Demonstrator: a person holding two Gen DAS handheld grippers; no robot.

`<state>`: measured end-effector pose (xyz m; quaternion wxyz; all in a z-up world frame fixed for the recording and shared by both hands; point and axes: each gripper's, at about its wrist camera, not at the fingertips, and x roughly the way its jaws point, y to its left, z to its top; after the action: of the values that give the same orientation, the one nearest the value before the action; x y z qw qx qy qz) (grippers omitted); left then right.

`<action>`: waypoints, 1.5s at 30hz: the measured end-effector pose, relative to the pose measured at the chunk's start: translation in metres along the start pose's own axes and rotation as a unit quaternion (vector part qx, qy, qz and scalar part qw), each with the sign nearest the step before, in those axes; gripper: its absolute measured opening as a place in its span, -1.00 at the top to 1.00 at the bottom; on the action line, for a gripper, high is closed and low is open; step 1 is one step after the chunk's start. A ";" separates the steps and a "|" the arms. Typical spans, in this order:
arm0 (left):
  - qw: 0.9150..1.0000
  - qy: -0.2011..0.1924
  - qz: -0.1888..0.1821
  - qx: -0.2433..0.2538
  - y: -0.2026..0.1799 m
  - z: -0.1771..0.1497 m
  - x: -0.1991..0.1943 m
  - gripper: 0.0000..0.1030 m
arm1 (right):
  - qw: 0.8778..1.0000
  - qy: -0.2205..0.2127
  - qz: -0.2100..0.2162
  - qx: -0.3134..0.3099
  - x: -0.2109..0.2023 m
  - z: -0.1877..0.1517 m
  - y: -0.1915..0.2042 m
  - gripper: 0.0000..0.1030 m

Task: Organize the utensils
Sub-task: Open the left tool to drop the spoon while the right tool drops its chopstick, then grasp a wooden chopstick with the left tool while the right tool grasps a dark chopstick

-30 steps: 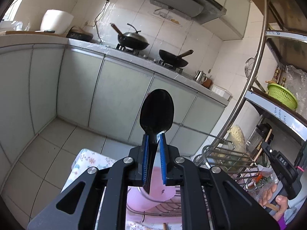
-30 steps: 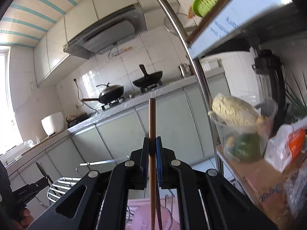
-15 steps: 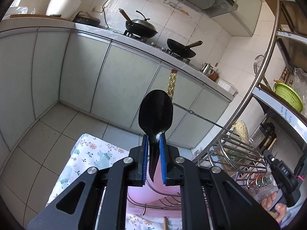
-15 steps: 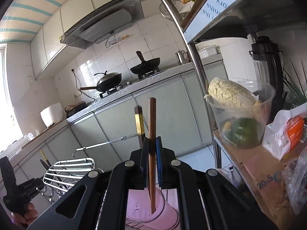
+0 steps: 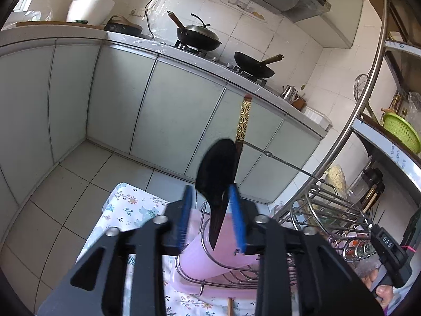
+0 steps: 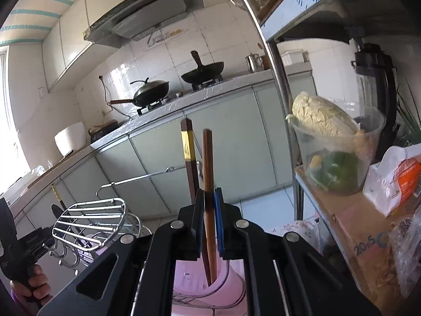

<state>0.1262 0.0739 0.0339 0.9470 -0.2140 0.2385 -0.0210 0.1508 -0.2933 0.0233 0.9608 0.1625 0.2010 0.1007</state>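
The kitchen counter (image 5: 168, 52) with pale green cabinet doors runs across the back, and two black woks (image 5: 198, 38) stand on the stove on it. A metal shelf rack (image 6: 279, 60) stands at the right side, with a clear plastic tub (image 6: 339, 152) of food on one shelf. In front, on the tabletop with a flowered cloth (image 5: 126, 208), there is a wire dish rack (image 5: 323, 210), and a pink cup (image 5: 223, 252) sits in its wire holder.

The left tool (image 5: 211, 216) is over the pink cup and its jaws are opening. The black spoon (image 5: 217, 168) is between the blue pads; it leans to the right, its handle points down into the cup, and the left pad is clearly apart from it. Just behind the spoon a chopstick with a gold pattern (image 5: 243, 119) stands up from the cup.

The right tool (image 6: 209, 218) is also over the pink cup (image 6: 194, 276), and its jaws are opening. The brown chopstick (image 6: 208, 163) stands between the pads, a little tilted, with its lower end inside the cup; the pads seem no longer to press on it. The gold-patterned chopstick (image 6: 188, 144) stands just beside it on the left.
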 end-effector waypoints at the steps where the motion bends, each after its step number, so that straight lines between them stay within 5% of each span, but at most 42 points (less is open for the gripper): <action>1: 1.000 0.000 -0.001 -0.003 0.001 0.001 -0.001 0.32 | 1.000 0.004 0.001 0.002 0.001 0.000 0.000 0.78; 6: 1.000 -0.001 -0.003 -0.006 0.003 0.003 -0.007 0.29 | 1.000 0.019 0.007 0.012 0.000 -0.001 -0.004 0.33; 16: 1.000 0.002 -0.003 -0.016 0.005 -0.003 -0.027 0.28 | 0.999 0.024 0.011 0.031 -0.027 -0.014 -0.006 0.32; 29: 0.995 0.100 -0.015 0.008 0.005 -0.061 -0.042 0.28 | 0.993 0.113 0.010 0.036 -0.049 -0.082 -0.003 0.34; 38: 0.978 0.208 -0.018 0.028 -0.007 -0.109 -0.011 0.29 | 0.976 0.208 0.036 0.056 -0.035 -0.123 -0.003 0.43; 45: 0.954 0.293 -0.016 0.062 -0.031 -0.139 0.026 0.49 | 0.964 0.251 0.047 0.073 -0.024 -0.141 -0.007 0.44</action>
<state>0.0868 -0.0132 -0.0750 0.8465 -0.1432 0.5002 -0.1131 0.0712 -0.2678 -0.0931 0.8592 0.2112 0.4344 0.1686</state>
